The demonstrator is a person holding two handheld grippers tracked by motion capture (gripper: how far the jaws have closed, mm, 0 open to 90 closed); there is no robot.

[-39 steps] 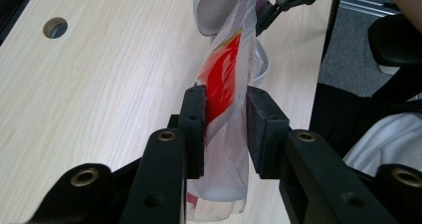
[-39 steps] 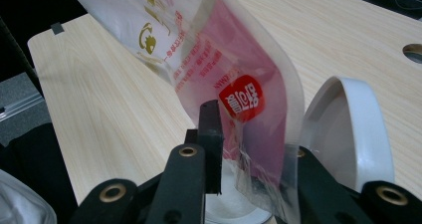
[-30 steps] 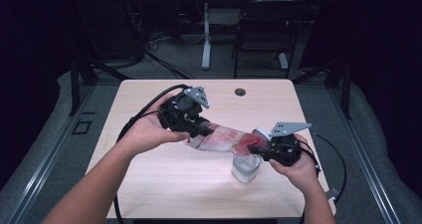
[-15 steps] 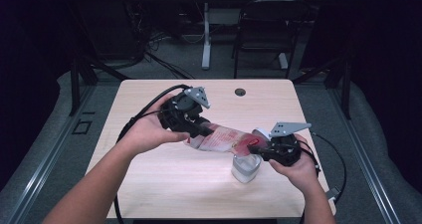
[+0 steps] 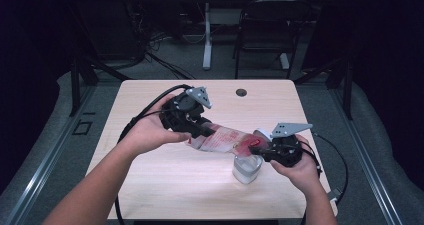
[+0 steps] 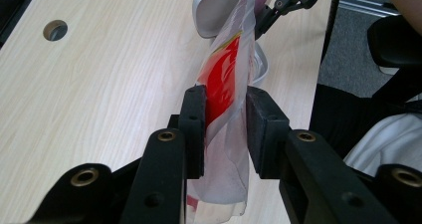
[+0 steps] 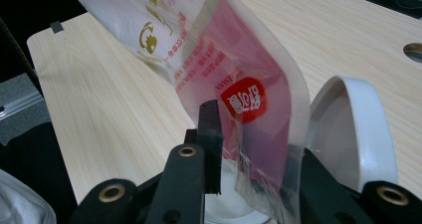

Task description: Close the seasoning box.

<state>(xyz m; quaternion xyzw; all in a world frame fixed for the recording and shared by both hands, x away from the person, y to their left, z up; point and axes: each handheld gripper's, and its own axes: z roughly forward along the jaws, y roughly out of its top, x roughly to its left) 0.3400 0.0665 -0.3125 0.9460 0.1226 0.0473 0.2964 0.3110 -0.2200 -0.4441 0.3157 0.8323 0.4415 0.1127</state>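
Bag: a clear plastic bag [image 5: 225,141] with red and gold print, stretched between the two grippers above the table's near right part; nothing in it can be made out.
Container: a white lidded container [image 5: 247,168] stands on the table under the bag's right end, at about 4 o'clock from the table's middle; its lid [image 7: 356,129] is hinged up; what is inside cannot be told.
Left gripper: the left gripper [image 6: 225,129] has its pads [image 6: 195,124] clamped on the bag's left end.
Right gripper: the right gripper [image 7: 254,159] grips the bag's other end just above the container's mouth, its jaws pinched on the film.
Around: a round cable hole [image 5: 241,92] at 12 o'clock near the far edge; a chair [image 5: 270,30] and a table leg [image 5: 206,35] stand beyond it.
In the way: the raised lid stands just beside the right gripper's jaw.
Edges: the container sits near the table [image 5: 150,185]'s right edge.
Open room: bare wood at 7 to 9 o'clock and along the far side.
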